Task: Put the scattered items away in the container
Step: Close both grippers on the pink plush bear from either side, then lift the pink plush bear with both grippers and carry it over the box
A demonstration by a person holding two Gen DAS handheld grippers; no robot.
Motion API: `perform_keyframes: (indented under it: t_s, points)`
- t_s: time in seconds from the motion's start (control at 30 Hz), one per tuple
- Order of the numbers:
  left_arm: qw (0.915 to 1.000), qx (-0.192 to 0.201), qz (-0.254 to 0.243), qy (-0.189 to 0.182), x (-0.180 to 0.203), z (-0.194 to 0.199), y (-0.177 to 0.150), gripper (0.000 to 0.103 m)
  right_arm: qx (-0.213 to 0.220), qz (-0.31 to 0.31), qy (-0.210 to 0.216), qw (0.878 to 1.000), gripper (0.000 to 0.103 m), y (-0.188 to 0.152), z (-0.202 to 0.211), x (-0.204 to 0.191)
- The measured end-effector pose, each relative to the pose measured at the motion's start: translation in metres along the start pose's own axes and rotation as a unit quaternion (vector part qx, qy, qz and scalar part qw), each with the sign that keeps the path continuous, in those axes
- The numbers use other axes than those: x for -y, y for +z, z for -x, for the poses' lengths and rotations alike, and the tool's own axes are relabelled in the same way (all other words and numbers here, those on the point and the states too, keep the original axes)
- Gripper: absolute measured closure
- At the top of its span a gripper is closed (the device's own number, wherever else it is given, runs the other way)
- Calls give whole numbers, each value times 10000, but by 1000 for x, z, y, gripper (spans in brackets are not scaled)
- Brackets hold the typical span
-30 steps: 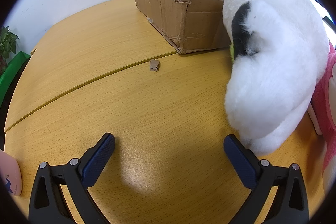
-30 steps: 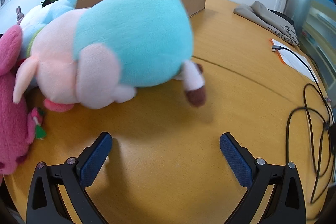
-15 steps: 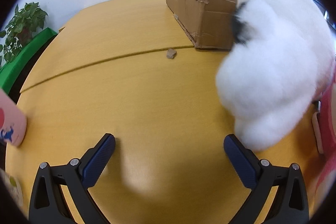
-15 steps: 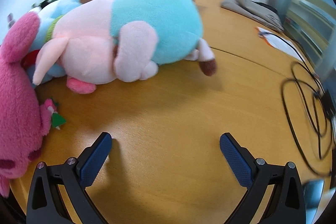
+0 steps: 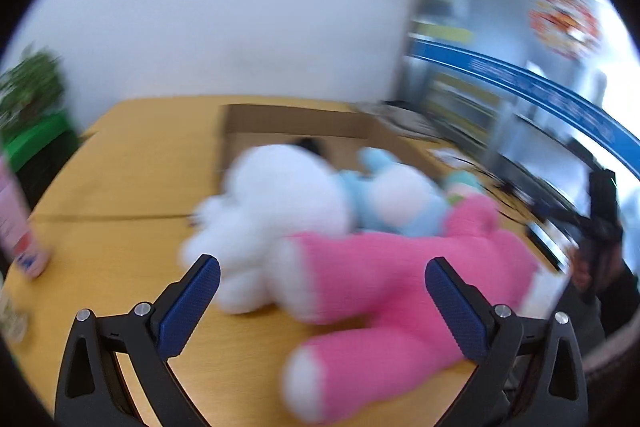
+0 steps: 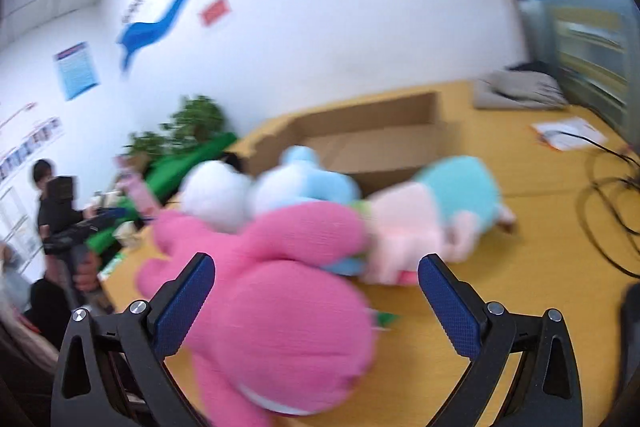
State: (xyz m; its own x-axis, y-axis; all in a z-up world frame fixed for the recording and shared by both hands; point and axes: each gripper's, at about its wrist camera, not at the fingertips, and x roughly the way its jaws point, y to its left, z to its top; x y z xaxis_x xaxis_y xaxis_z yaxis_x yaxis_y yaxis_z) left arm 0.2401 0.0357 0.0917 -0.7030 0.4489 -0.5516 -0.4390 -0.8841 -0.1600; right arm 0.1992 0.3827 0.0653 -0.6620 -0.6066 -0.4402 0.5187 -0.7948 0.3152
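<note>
Both views are motion-blurred. Several plush toys lie on the wooden table [image 5: 120, 187]: a pink one [image 5: 384, 291] [image 6: 272, 299] nearest, a white one [image 5: 280, 211] [image 6: 216, 195], a light blue one [image 5: 400, 199] [image 6: 304, 183], and a teal-and-pale-pink one [image 6: 440, 211]. Behind them stands an open cardboard box [image 5: 288, 127] [image 6: 384, 131]. My left gripper [image 5: 322, 281] is open, raised in front of the pink and white toys. My right gripper [image 6: 316, 277] is open too, with the pink toy seen between its fingers but not held.
A pink carton [image 5: 16, 223] stands at the table's left edge, a green plant [image 6: 192, 123] beyond it. Black cables [image 6: 608, 195], a paper [image 6: 568, 135] and a folded grey cloth [image 6: 520, 91] lie to the right. A person [image 6: 52, 211] stands at far left.
Both grippers have pulled back and risen away from the table, so the whole pile of toys and the box behind it now show. Both stayed open and hold nothing.
</note>
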Motion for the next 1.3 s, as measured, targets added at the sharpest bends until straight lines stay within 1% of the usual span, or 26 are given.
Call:
perform_keyframes:
  t_s: [0.03, 0.07, 0.1, 0.13, 0.17, 0.2, 0.23, 0.27, 0.33, 0.4, 0.53, 0.6, 0.8, 0.87, 0.97, 1.0, 1.07, 1.1, 1.17, 1.2, 1.27, 1.3]
  points:
    - [9995, -241, -143, -148, 14, -16, 2, 1, -75, 76, -30, 9999, 0, -5, -12, -9]
    - [9983, -479, -218, -250, 15, -39, -2, 1, -240, 133, -218, 9994, 0, -13, -27, -17]
    - [9967, -722, -205, -294, 13, -50, -2, 1, -443, 132, -511, 9976, 0, -22, -44, -22]
    - [9939, -1057, -141, -279, 16, -69, -10, 1, -638, 49, -875, 9941, 0, -31, -61, -24]
    - [9907, -1340, -81, -232, 18, -85, -21, 0, -713, -69, -1158, 9907, 0, -42, -72, -25]
    - [9892, -1458, 4, -179, 8, -101, -25, 0, -618, -173, -1201, 9907, 0, -48, -74, -27]
    - [9886, -1475, 166, -259, 5, -102, -30, 0, -512, -254, -1166, 9915, 0, -49, -74, -27]
    - [9879, -1447, 358, -437, -2, -105, -32, 0, -480, -294, -1166, 9916, 0, -49, -74, -27]
    - [9852, -1469, 568, -669, -11, -106, -31, 0, -533, -295, -1154, 9915, 0, -46, -80, -27]
    - [9834, -1506, 655, -768, -12, -112, -30, 0, -652, -307, -1097, 9914, 0, -42, -84, -24]
    - [9827, -1504, 739, -785, -14, -112, -34, 0, -848, -310, -948, 9914, 0, -36, -92, -12]
    - [9828, -1507, 748, -764, -13, -108, -37, 0, -900, -306, -884, 9915, 0, -39, -86, -8]
    - [9829, -1528, 732, -717, -10, -98, -40, 0, -998, -300, -1038, 9891, 0, -44, -60, -9]
    - [9831, -1518, 763, -676, -12, -99, -39, 0, -1091, -550, -932, 9881, 0, -50, -61, -1]
    - [9830, -1539, 772, -631, -15, -101, -36, 1, -1187, -1342, -530, 9824, 0, -63, -70, 19]
    - [9827, -1550, 795, -634, -18, -103, -33, 3, -1179, -1504, -436, 9806, 0, -66, -74, 23]
    - [9819, -1552, 794, -735, -19, -101, -30, 20, -1128, -1486, -410, 9816, 0, -67, -77, 21]
    - [9826, -1532, 759, -723, -18, -98, -27, 21, -1108, -1387, -422, 9832, 0, -65, -77, 17]
    - [9839, -1509, 692, -658, -17, -93, -25, 27, -1047, -1225, -461, 9859, 7, -63, -74, 12]
    - [9842, -1497, 692, -639, -19, -91, -25, 29, -1012, -1195, -458, 9866, 9, -63, -73, 10]
    - [9845, -1454, 749, -640, -22, -87, -24, 34, -935, -1136, -468, 9880, 15, -63, -69, 7]
    - [9846, -1421, 780, -657, -24, -84, -23, 36, -890, -1093, -494, 9888, 17, -63, -67, 4]
